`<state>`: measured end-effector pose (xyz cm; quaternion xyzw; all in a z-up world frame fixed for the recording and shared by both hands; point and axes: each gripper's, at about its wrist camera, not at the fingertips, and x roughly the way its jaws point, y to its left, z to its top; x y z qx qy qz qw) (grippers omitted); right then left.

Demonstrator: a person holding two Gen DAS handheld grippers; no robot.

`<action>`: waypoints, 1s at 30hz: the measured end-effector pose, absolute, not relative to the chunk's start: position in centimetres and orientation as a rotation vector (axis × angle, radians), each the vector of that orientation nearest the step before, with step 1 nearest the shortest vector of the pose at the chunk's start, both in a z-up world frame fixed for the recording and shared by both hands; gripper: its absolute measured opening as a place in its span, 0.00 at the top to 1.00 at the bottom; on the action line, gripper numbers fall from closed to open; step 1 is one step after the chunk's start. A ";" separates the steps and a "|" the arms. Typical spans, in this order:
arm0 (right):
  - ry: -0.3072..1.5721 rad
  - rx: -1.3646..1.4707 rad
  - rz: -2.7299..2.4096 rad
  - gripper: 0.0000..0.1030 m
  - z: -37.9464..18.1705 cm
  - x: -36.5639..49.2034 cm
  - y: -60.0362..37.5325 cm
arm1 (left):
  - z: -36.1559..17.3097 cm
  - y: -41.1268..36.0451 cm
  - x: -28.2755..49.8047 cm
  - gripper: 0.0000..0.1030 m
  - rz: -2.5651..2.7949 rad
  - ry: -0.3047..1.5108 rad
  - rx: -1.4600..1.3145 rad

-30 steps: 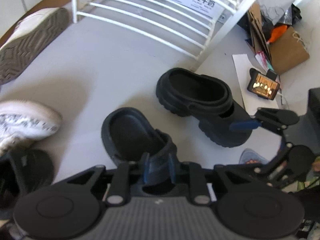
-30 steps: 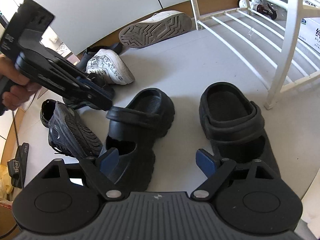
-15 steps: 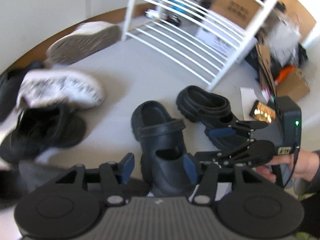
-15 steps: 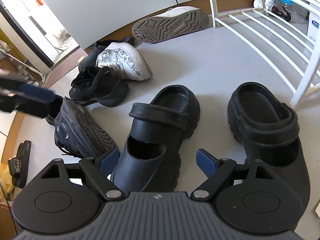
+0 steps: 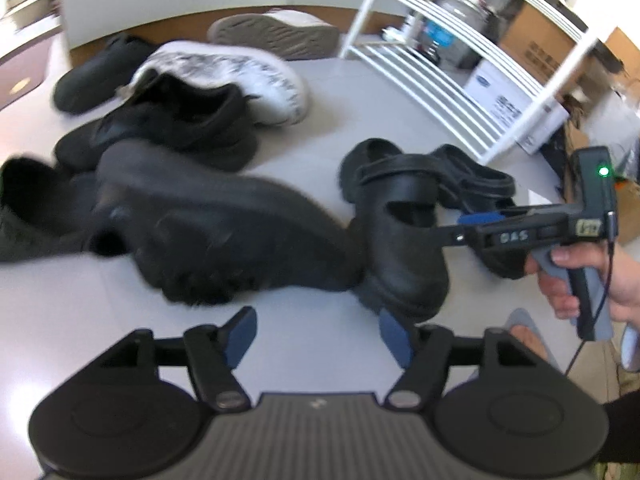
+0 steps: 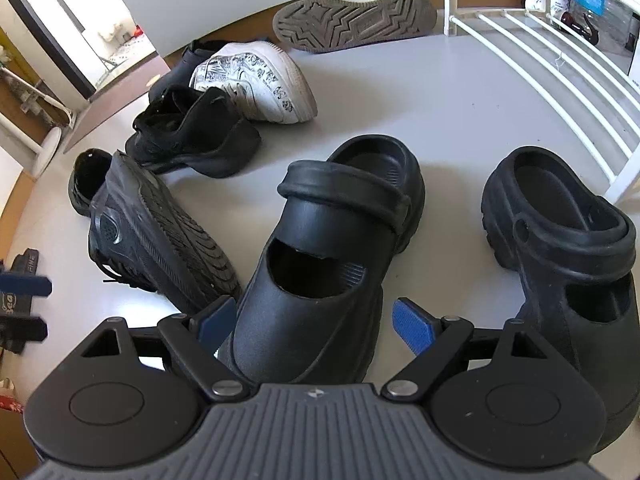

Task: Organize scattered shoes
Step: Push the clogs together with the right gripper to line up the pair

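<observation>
Two black clogs stand side by side on the grey floor. The toe of the nearer clog (image 6: 320, 264) lies between the fingers of my right gripper (image 6: 316, 318), which is open, with a gap at the right pad. The other clog (image 6: 560, 240) stands to its right. My left gripper (image 5: 318, 336) hangs over bare floor with its jaws opening and nothing between them. Just ahead of it a black sneaker (image 5: 224, 236) lies on its side. The same clog (image 5: 400, 232) stands to the right, with the right gripper (image 5: 480, 218) over it. The left gripper's fingertips (image 6: 24, 306) show at the right wrist view's left edge.
A second black sneaker (image 6: 192, 136), a white patterned sneaker (image 6: 256, 80) and a dark shoe (image 6: 188, 56) crowd the back left. A white shoe (image 6: 352, 20) lies on its side by the wall. A white wire rack (image 6: 560, 60) stands at the right, with boxes (image 5: 504, 96) behind it.
My left gripper let go of the clog's toe, opened and swung left to the sideways black sneaker. My right gripper shifted left until the same clog's toe came between its fingers.
</observation>
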<state>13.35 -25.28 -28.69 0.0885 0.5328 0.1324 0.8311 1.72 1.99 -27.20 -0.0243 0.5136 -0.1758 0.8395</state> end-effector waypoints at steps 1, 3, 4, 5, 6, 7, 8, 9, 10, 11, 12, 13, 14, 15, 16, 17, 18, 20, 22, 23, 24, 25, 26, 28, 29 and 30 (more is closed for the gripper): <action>1.133 0.186 0.275 0.14 -28.8 13.4 -25.2 | -27.5 2.3 1.4 0.31 -0.358 1.084 -0.068; 1.138 0.189 0.269 0.14 -29.0 13.5 -25.0 | -28.2 3.1 1.1 0.30 -0.312 1.095 -0.102; 1.140 0.191 0.266 0.14 -29.1 13.6 -24.9 | -28.4 3.6 0.9 0.31 -0.283 1.103 -0.120; 1.141 0.194 0.262 0.14 -29.2 13.7 -24.8 | -28.2 4.0 0.6 0.30 -0.259 1.100 -0.137; 1.141 0.197 0.257 0.14 -29.3 13.8 -24.7 | -28.0 4.3 0.3 0.29 -0.241 1.097 -0.159; 1.140 0.198 0.258 0.14 -29.5 14.0 -24.5 | -27.7 4.7 -0.2 0.27 -0.251 1.092 -0.196; 1.140 0.196 0.258 0.14 -29.7 14.1 -24.4 | -27.6 5.0 -0.4 0.25 -0.257 1.091 -0.214; 1.144 0.199 0.250 0.14 -30.1 14.3 -24.4 | -27.6 5.3 -0.8 0.25 -0.256 1.090 -0.234; 1.149 0.204 0.242 0.14 -30.4 14.5 -24.4 | -27.7 5.6 -1.0 0.25 -0.240 1.095 -0.235; 1.155 0.209 0.245 0.14 -30.8 14.7 -24.4 | -27.8 5.7 -0.9 0.25 -0.229 1.103 -0.230; 1.161 0.215 0.250 0.14 -31.1 14.8 -24.4 | -28.0 5.8 -0.9 0.25 -0.218 1.111 -0.226; 1.178 0.247 0.281 0.14 -32.0 14.9 -24.8 | -28.2 5.9 -0.8 0.25 -0.211 1.118 -0.225; 1.187 0.271 0.296 0.14 -32.4 14.8 -25.1 | -28.2 6.0 -0.8 0.25 -0.209 1.119 -0.227; 1.184 0.273 0.303 0.15 -32.3 14.7 -25.3 | -28.2 6.0 -0.9 0.25 -0.209 1.119 -0.234; 1.178 0.270 0.309 0.16 -32.2 14.6 -25.5 | -28.2 6.0 -1.0 0.25 -0.216 1.118 -0.237; 1.173 0.258 0.313 0.19 -32.0 14.6 -25.7 | -28.1 5.9 -1.0 0.25 -0.224 1.117 -0.239; 1.175 0.248 0.318 0.22 -31.8 14.5 -25.9 | -28.1 5.8 -1.1 0.25 -0.236 1.116 -0.236; 1.180 0.237 0.311 0.23 -31.5 14.4 -26.3 | -28.2 5.6 -1.1 0.25 -0.243 1.119 -0.226; 1.185 0.223 0.298 0.23 -31.3 14.2 -26.7 | -28.4 5.5 -1.2 0.25 -0.244 1.125 -0.221; 1.187 0.211 0.294 0.23 -31.2 14.1 -26.7 | -28.5 5.5 -1.1 0.25 -0.242 1.126 -0.224; 1.189 0.199 0.290 0.23 -31.0 14.0 -26.7 | -28.6 5.5 -1.0 0.25 -0.240 1.127 -0.227; 1.190 0.193 0.288 0.23 -31.0 14.0 -26.7 | -28.6 5.5 -1.0 0.25 -0.238 1.128 -0.233; 1.186 0.179 0.282 0.22 -30.8 14.0 -26.6 | -28.6 5.6 -1.0 0.25 -0.238 1.128 -0.237; 1.171 0.172 0.291 0.19 -30.7 14.1 -26.2 | -28.5 5.6 -0.9 0.25 -0.239 1.128 -0.240; 1.163 0.172 0.296 0.14 -30.6 14.2 -26.0 | -28.5 5.5 -0.9 0.25 -0.240 1.128 -0.239; 1.156 0.167 0.297 0.11 -30.6 14.3 -25.8 | -28.5 5.5 -0.9 0.25 -0.241 1.128 -0.235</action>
